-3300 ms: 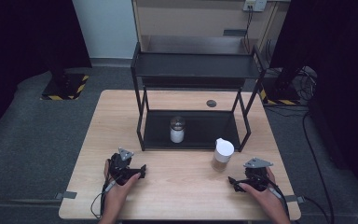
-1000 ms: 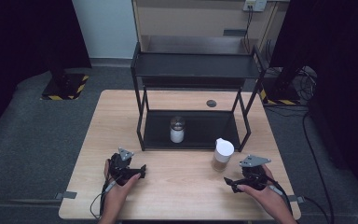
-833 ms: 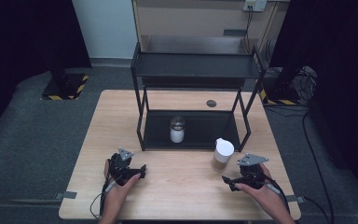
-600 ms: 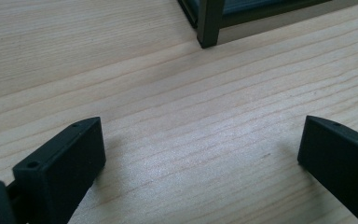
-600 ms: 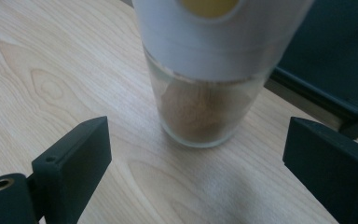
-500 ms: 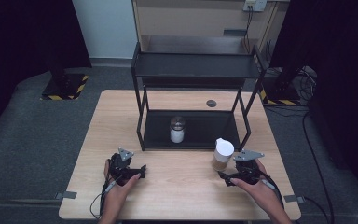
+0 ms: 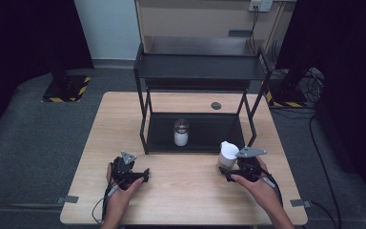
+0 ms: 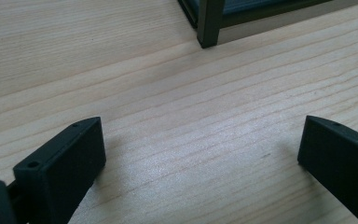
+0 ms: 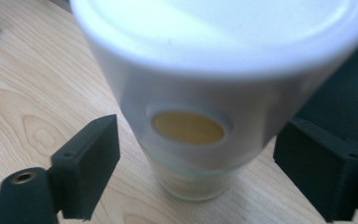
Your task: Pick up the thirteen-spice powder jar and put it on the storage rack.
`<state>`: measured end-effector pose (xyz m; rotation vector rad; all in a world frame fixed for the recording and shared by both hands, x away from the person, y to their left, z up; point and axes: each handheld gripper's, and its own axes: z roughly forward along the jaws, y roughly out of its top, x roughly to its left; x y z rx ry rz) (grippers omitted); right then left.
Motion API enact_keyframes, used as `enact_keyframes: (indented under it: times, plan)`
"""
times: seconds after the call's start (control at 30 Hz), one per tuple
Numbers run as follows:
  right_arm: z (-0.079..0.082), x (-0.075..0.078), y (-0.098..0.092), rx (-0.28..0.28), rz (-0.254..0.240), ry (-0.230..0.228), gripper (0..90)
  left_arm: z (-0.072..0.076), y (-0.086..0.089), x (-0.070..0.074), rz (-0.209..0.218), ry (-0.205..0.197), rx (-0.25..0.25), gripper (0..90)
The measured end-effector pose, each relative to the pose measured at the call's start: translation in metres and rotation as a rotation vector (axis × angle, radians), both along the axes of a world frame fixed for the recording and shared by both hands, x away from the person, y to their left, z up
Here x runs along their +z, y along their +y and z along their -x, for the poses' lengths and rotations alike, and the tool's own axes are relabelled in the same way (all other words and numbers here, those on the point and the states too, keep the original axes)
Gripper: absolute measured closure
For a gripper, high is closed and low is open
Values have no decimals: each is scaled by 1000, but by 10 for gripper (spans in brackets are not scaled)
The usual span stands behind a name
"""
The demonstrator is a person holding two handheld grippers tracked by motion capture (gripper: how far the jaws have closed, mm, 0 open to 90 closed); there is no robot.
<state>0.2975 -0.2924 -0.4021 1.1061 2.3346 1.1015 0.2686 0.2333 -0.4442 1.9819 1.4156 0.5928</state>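
White-lidded cup (image 9: 196,116) stood just before the black rack's (image 7: 198,71) right front leg, blurred, lid cropped. Right gripper (image 9: 196,158) jaws, closing, flanked it, gaps visible. Left gripper (image 8: 200,154) gaped over bare table (image 8: 168,70).

Wooden table (image 7: 190,186): rack (image 7: 198,71), cup (image 7: 228,153)

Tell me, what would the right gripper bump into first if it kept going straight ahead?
Most likely the white cup. It stands on the table right between the right gripper's jaws, which have just been closing but show gaps on both sides. Behind the cup is the black rack.
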Motion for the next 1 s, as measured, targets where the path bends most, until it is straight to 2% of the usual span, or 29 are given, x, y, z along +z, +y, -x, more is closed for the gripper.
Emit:
enact_keyframes:
  times: [0.23,0.53,1.0]
  plan:
    - [-5,0,6,-5,-4,-5,204,0,0,0,-1,0,0,0]
    - [-6,-2,11,-17,5,-16,301,0,0,0,-1,0,0,0]
    - [0,-2,16,-29,22,-34,311,0,0,0,-1,-1,0,0]
